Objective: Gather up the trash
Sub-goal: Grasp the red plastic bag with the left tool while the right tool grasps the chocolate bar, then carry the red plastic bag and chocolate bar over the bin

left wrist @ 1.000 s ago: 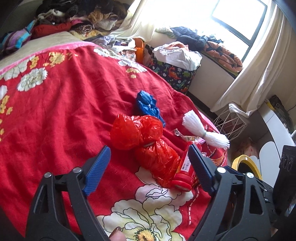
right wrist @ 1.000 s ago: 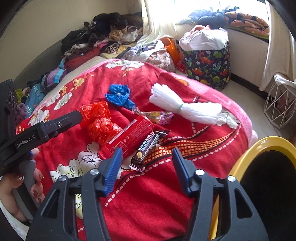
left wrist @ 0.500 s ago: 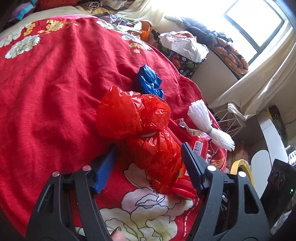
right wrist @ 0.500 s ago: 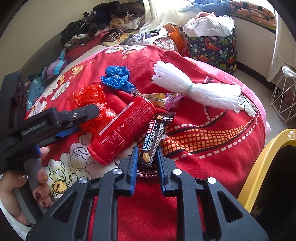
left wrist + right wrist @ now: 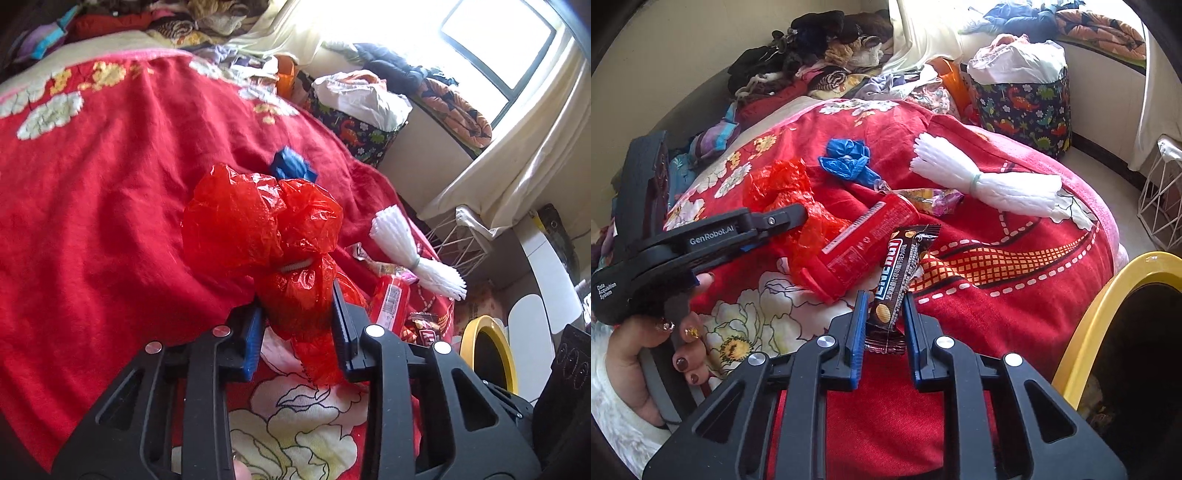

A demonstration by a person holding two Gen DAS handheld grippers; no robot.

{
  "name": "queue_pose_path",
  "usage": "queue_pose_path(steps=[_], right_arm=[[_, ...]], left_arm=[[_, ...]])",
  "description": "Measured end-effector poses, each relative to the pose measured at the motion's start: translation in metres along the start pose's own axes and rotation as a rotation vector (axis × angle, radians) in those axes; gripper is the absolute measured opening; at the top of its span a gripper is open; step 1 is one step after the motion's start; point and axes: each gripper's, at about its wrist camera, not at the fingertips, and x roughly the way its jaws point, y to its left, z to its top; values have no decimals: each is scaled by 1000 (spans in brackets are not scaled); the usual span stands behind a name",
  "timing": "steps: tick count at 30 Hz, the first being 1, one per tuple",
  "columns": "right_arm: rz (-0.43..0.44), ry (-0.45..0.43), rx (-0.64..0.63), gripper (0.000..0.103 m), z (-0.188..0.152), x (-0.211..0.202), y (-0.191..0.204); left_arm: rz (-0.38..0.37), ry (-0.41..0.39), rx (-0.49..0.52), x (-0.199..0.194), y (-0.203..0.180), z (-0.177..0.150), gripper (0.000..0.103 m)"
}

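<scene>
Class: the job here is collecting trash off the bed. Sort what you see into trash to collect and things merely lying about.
Trash: red plastic bag, snack wrapper, red can, blue bag, white foam bundle.

Lying about: clothes pile, dinosaur-print basket, wire basket.

left tongs (image 5: 297, 325): black plastic frame, triangular cut-outs, silver screw heads on the arms
left tongs pads (image 5: 252, 341): blue, ribbed
left tongs markings: white "GenRobot.AI" on the arm, "Data Acquisition System" on the body, both read in the right wrist view
right tongs (image 5: 885, 325): same black frame, silver screws, blue pads
left hand (image 5: 639, 363): dark red nail polish, some nails gold glitter; grey grip under the fingers
sleeve (image 5: 613, 417): white, fuzzy, far left edge
</scene>
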Motion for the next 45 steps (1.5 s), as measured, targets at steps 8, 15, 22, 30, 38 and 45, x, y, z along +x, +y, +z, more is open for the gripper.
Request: queue_pose_path(steps=[8,15,22,30,38,45], right_arm=[[3,-32,4,19,-1,-16,1],[-7,-62,9,19,-3,-34,-1],[-36,-101,1,18,-6,-54,-3],[-54,-136,20,19,-9,-73,-13],[-64,-165,43,19,-14,-89,-24],[-77,-190,76,19,-19,-103,-38]], left_arm=[[2,-69,41,-29,-5,10,25],[-28,-102,71,-43,-24,13,25],[-67,-115,106,-53,-44,13,25],[-99,-117,146,-57,-66,7,25],[-123,-114,186,-59,-84,2,25],[-137,-110,213,-60,-100,-2,25]])
